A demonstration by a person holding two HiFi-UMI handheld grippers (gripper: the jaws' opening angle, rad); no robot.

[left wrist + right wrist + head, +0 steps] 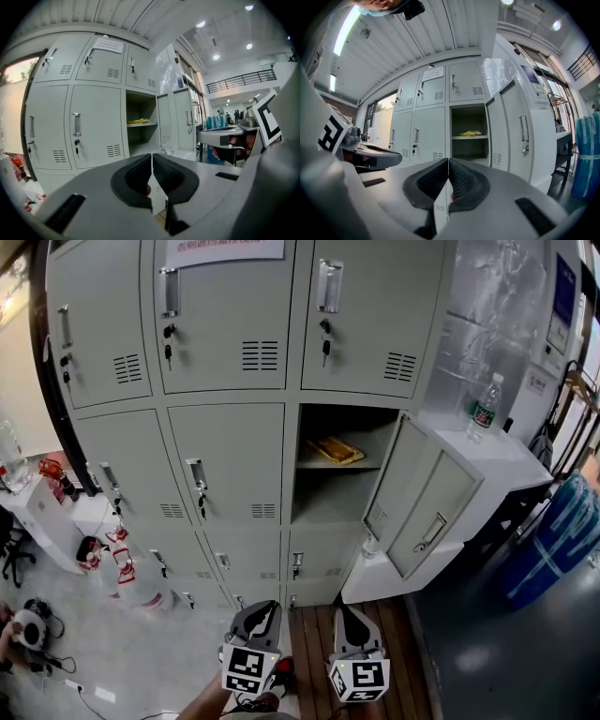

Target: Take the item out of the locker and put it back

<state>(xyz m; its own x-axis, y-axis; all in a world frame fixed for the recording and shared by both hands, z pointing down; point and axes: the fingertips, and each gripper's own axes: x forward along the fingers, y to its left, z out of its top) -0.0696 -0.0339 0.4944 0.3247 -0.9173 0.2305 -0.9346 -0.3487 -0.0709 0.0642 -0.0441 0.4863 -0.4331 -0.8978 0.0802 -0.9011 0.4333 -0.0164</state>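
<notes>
Packet (336, 448), yellowish and flat, lying on the shelf (319, 466) inside the one open compartment of the locker (225, 460), middle row, right-hand column. Too small and shadowed to identify, no print readable on it from any view. Back end tucked into the dark of the compartment. Door (427, 502) swung out to the right, handle showing.

Both pinched tight with nothing between the pads: left claw (265, 607) and right claw (345, 612), side by side low in the head view, pointing at the locker but well apart from it and from the packet. Forearm (202, 704) barely poking in at the bottom edge, rest cut off.

Paper notice (225, 249) stuck on the top middle door, some lines of writing on it, way too blurry to read and cropped at the top as well. Keys (325, 348) dangling from several locks, tags unreadable. Bottle (485, 407) with a green label standing on the white tabletop (511, 465) just right of the locker, brand not legible. Blue bin (562, 535) at the right edge, only partly in frame. Red-and-white clutter on the floor at lower left, hard to make out.
</notes>
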